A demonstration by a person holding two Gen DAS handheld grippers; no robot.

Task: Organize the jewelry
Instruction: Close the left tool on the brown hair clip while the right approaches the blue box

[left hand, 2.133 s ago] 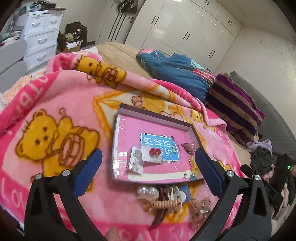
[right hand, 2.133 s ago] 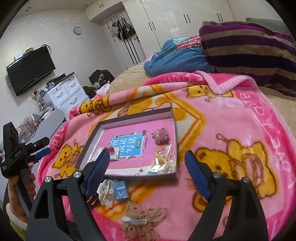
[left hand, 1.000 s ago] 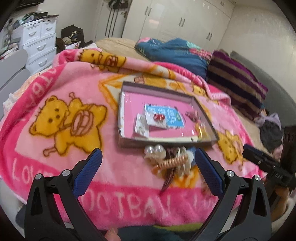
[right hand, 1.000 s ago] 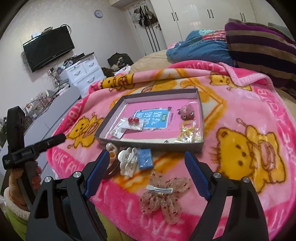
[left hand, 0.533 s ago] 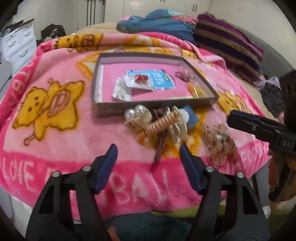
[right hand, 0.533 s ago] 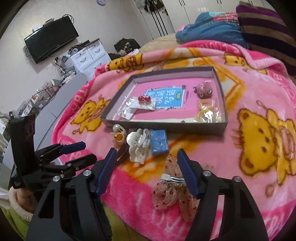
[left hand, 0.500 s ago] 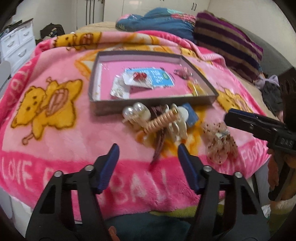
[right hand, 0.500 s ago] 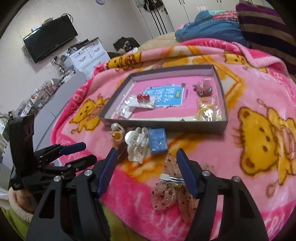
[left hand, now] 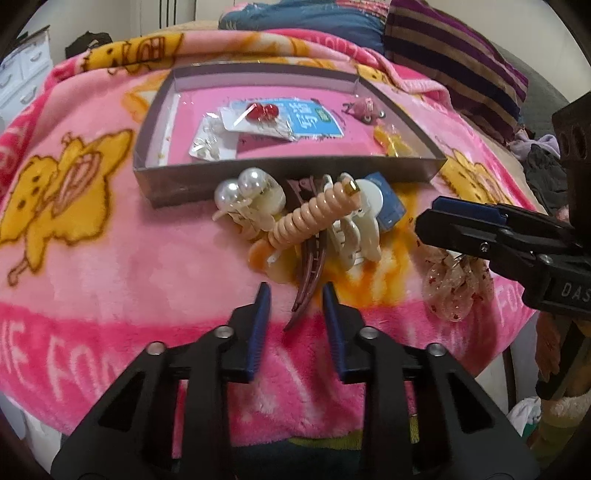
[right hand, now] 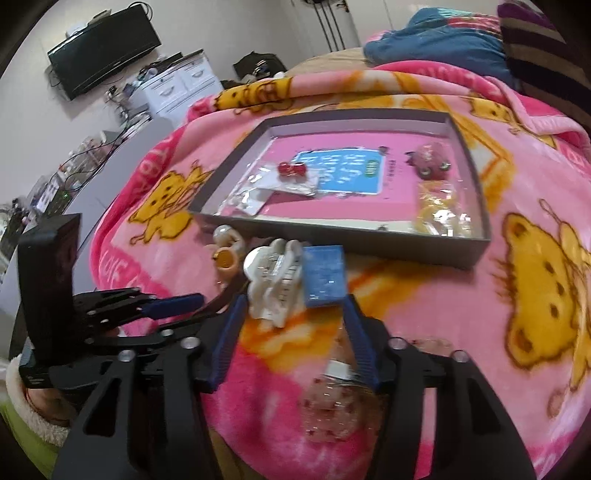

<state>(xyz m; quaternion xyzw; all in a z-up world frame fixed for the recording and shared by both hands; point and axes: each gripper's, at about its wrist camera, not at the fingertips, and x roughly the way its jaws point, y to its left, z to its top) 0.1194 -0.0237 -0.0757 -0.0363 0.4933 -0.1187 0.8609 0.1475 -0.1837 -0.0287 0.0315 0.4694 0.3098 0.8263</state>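
A home bedroom: a bed (left hand: 517, 74) under a pink bear blanket (left hand: 110, 251), white wardrobes (right hand: 332, 22), a drawer chest (right hand: 177, 88), a wall-mounted television (right hand: 103, 48).

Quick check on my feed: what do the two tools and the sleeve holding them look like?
Both tools, left and right, are black skeletal frames with silver screws and blue finger pads. The right tool's body carries white lettering. A lime-green sleeve with a cream fleece cuff shows behind the left tool.

A black television (right hand: 103, 48) hangs above white drawers (right hand: 177, 86); a striped purple blanket (left hand: 454, 62) lies beside blue bedding (right hand: 432, 40).
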